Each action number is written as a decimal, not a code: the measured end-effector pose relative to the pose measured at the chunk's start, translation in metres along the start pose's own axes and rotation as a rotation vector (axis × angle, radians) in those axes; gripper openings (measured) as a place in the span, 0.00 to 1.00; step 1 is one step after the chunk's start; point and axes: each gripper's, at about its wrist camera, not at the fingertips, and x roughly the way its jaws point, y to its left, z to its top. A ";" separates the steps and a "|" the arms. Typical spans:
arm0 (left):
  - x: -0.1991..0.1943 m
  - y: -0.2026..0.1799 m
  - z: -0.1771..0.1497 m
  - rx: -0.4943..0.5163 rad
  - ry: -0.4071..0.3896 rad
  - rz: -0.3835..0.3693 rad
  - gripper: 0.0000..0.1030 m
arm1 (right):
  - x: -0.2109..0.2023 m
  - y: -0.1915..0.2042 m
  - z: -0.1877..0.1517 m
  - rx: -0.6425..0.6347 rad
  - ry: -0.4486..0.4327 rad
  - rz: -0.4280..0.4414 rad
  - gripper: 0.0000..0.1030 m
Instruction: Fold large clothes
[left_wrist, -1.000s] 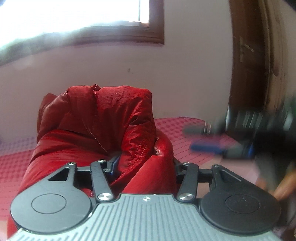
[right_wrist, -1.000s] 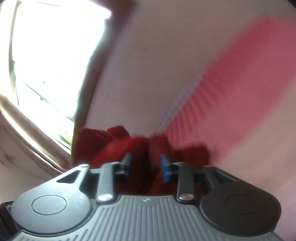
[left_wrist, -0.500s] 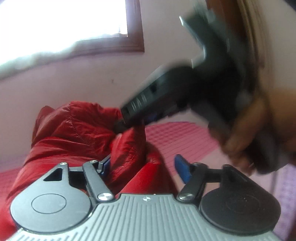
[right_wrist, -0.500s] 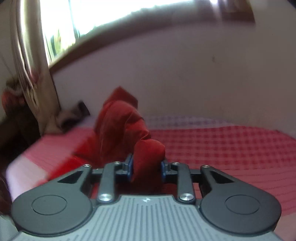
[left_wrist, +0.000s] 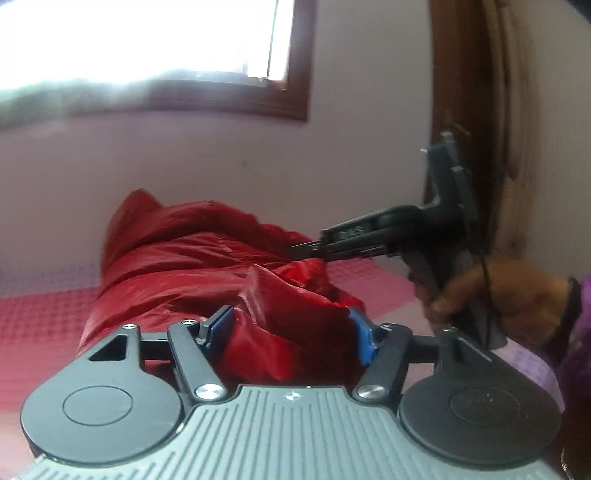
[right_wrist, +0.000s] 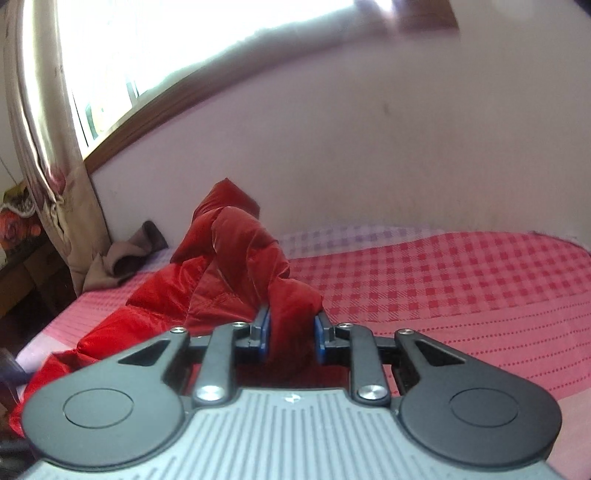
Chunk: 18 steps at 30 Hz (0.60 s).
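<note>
A red puffy jacket (left_wrist: 192, 266) lay bunched on a bed (right_wrist: 461, 280) with a pink checked cover, its long axis running away from both cameras toward the wall. The right hand-held gripper (right_wrist: 291, 334) was nearly closed, pinching a raised fold of it. The left hand-held gripper (left_wrist: 291, 332) stood about half open, its jaws just narrowing, fabric between the pads (left_wrist: 364, 339); a firm grip could not be confirmed.
</note>
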 end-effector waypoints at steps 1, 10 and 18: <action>0.001 -0.008 -0.001 0.041 -0.010 -0.007 0.61 | -0.001 -0.001 -0.001 0.009 0.001 0.001 0.22; 0.022 -0.043 -0.039 0.307 0.030 -0.068 0.67 | 0.005 -0.035 -0.014 0.134 0.007 -0.011 0.22; 0.019 -0.032 -0.054 0.331 0.044 -0.072 0.77 | 0.020 -0.047 -0.026 0.189 0.005 0.000 0.27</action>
